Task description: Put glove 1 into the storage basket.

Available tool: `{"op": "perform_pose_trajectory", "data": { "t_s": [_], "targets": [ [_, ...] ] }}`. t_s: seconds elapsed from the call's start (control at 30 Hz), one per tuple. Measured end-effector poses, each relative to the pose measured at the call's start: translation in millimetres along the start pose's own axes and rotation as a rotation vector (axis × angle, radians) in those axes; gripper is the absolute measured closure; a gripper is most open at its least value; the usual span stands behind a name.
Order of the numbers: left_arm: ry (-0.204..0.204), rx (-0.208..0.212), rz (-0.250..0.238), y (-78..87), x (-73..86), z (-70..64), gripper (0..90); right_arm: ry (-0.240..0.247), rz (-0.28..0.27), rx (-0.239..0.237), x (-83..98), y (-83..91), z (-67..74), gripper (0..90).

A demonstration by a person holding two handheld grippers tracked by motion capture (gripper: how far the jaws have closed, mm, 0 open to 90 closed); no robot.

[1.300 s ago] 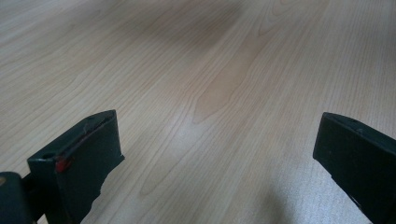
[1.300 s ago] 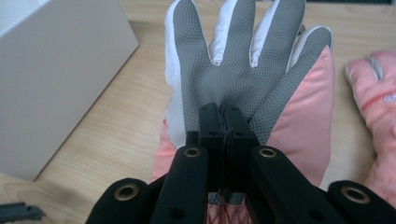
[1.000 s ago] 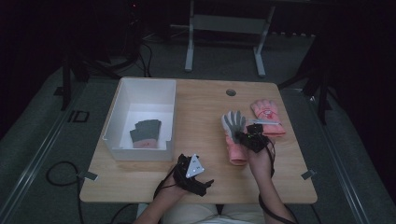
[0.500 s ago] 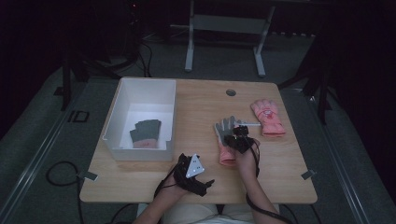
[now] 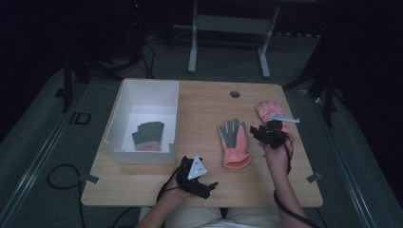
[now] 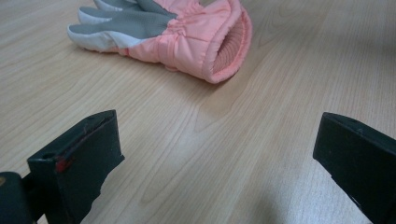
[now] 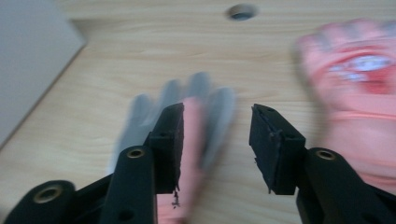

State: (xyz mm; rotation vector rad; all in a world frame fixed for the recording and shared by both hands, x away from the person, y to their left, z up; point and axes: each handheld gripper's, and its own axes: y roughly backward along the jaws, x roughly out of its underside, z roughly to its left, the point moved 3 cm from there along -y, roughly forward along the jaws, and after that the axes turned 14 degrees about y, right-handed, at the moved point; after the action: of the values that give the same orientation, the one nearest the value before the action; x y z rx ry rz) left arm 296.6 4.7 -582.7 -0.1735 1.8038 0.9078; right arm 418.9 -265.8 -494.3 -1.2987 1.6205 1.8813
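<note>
Two pink gloves are counted on the counter (image 5: 199, 185), one (image 5: 234, 142) mid-counter, one (image 5: 272, 113) far right; a third glove (image 5: 148, 135) in the white bin (image 5: 124, 118). Right gripper (image 5: 262, 132): just opened, empty. Left gripper (image 5: 209, 186): wide apart.

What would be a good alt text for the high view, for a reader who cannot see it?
A pink glove with a grey palm lies free on a wooden table, just left of the open right hand-held gripper. A second pink glove lies beyond that gripper, a dark glove sits in a white bin, and the left hand-held gripper rests near the front edge.
</note>
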Motion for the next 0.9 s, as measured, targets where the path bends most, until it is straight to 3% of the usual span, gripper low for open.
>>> {"op": "perform_pose_trajectory", "data": {
  "t_s": [0.2, 0.3, 0.43, 0.5, 0.6, 0.77, 0.9],
  "targets": [
    [-0.002, 0.004, 0.006, -0.2, -0.1, 1.4, 0.7, -0.006, 0.011, 0.057, 8.7, 2.7, -47.8, 51.5],
    [0.002, -0.012, 0.000, 0.5, 0.2, 2.9, 0.6, 0.021, 0.012, 0.081, 9.8, 2.1, -67.7, 52.0],
    [0.003, -0.010, 0.004, 0.3, 0.5, 4.4, 0.6, 0.055, 0.019, 0.098, 7.2, -1.2, -91.4, 52.4],
    [0.004, -0.007, 0.008, -0.2, 0.8, 4.5, 0.7, 0.036, 0.010, 0.086, 5.2, -4.3, -101.4, 53.4],
    [0.003, -0.005, 0.003, 0.1, 0.7, 4.0, 0.7, 0.075, 0.017, 0.101, 2.4, -13.6, -111.3, 54.6],
    [-0.001, -0.007, 0.000, 1.8, 1.1, 3.4, 0.7, 0.063, 0.015, 0.087, -3.5, -30.9, -117.6, 52.5],
    [0.007, -0.004, -0.004, 2.9, 1.4, 3.5, 0.7, 0.084, 0.042, 0.110, -6.9, -45.4, -121.0, 51.5]
  ]
}}
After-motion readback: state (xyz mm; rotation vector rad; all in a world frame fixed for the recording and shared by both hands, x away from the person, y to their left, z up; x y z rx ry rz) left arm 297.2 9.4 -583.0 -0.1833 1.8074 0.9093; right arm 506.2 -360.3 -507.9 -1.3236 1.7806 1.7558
